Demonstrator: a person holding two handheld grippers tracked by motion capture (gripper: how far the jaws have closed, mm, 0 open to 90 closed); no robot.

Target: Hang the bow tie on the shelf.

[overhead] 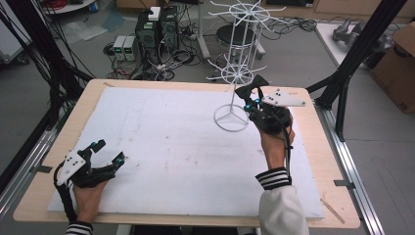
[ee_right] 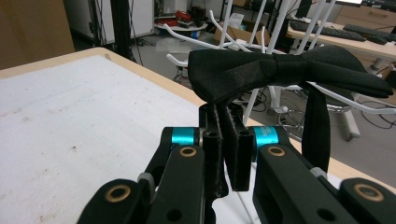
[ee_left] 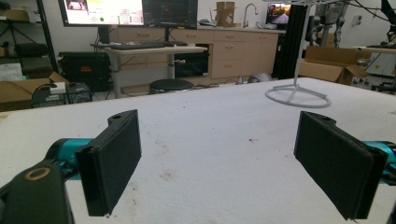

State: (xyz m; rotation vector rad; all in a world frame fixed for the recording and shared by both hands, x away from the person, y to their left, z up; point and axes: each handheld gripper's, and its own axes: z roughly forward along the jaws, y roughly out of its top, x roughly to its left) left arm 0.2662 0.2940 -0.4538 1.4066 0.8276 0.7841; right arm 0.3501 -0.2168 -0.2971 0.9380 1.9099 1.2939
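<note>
A: The right gripper has its black jaws pressed together on a black fabric bow tie.

B: Behind it stand the white wire rack's hooks, perhaps touching the bow, above the white-topped table.

On the table lies a foam sheet, and the wire rack stands on the sheet's far right part, its ring base just left of the right gripper. That right gripper sits at the far right with a bow tie pinched between its closed jaws, up against the rack's lower hooks. The left gripper, jaws spread, is over the sheet's near left corner, well apart from the rack.
</note>
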